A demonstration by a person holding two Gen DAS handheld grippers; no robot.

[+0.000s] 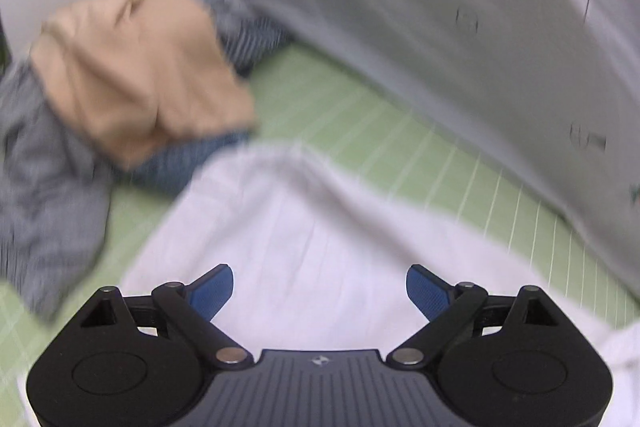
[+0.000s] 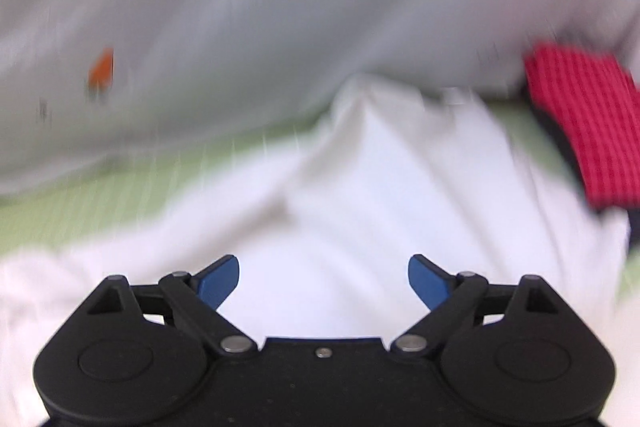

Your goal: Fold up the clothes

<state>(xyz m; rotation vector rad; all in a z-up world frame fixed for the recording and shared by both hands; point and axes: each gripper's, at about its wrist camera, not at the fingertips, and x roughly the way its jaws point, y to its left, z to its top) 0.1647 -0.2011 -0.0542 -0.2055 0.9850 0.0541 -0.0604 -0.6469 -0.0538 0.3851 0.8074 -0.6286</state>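
Observation:
A white garment [image 1: 304,227] lies on the green gridded mat [image 1: 360,107], rumpled, right under both grippers. It also fills the middle of the right wrist view [image 2: 380,187]. My left gripper [image 1: 319,289] is open and empty just above the white cloth. My right gripper [image 2: 323,281] is open and empty above the same cloth. Both views are blurred.
A tan garment [image 1: 136,67] lies on blue-grey striped clothes [image 1: 44,179] at the left. A red checked garment [image 2: 588,119] lies at the right. A pale grey wall [image 1: 440,7] runs behind the mat, also in the right wrist view [image 2: 240,27].

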